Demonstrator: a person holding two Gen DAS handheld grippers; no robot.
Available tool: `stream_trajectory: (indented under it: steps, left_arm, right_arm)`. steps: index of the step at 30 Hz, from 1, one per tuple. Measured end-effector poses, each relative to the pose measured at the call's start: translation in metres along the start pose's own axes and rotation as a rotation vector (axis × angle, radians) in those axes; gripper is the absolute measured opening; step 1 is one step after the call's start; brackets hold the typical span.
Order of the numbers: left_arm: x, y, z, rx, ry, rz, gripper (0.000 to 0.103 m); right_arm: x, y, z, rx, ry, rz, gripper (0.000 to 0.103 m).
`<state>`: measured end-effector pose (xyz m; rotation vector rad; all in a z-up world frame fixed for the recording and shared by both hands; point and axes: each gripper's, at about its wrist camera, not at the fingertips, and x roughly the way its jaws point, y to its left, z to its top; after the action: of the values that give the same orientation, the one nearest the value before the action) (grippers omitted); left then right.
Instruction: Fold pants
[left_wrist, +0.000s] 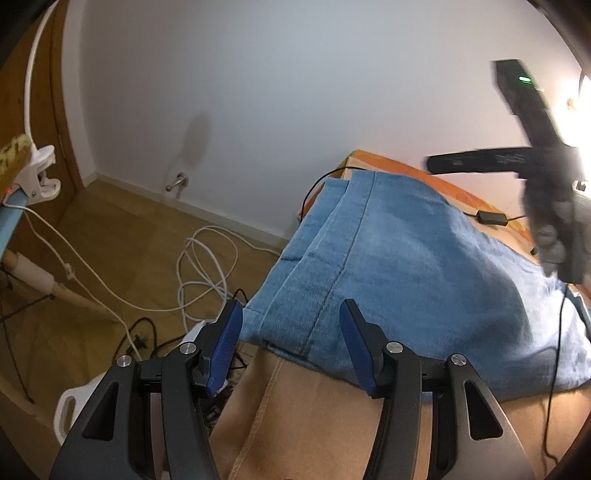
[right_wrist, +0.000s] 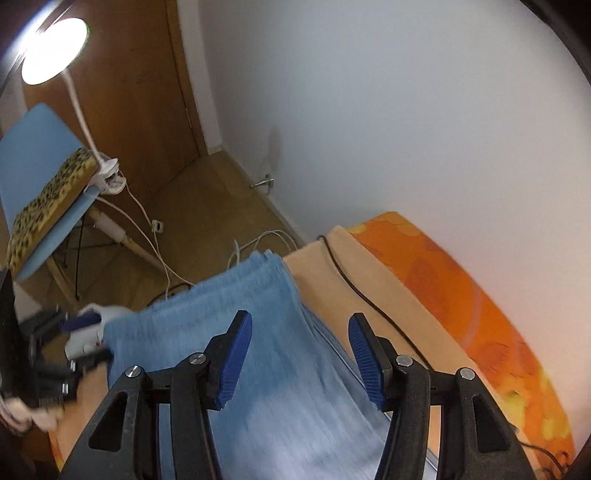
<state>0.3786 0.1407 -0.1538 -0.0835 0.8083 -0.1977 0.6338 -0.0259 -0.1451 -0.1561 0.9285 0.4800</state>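
Left gripper (left_wrist: 291, 345) low at the near hem, jaws apart, empty. Right gripper (right_wrist: 301, 354) tilted down over the cloth, jaws apart, empty. Blue pants (left_wrist: 399, 266) flat on the tan bed (left_wrist: 317, 417), hem near its edge.

I find no legible text, label, brand or number in either wrist view, only faint pale marks I cannot read on the blurred black bar (left_wrist: 480, 159) of the other handheld device, beside a small green indicator light (left_wrist: 524, 79)
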Motion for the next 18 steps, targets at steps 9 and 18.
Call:
stream_trajectory:
  steps: [9,18]
  left_arm:
    - [0.004,-0.010,-0.001,0.018,-0.017,-0.027,0.046]
    - [0.000,-0.009,0.001,0.008,-0.050,-0.037,0.005]
  right_arm:
    - [0.061,0.008,0.021,0.025,0.083,-0.002,0.056]
    - [0.059,0.012,0.018,-0.004,0.063,-0.007,0.003]
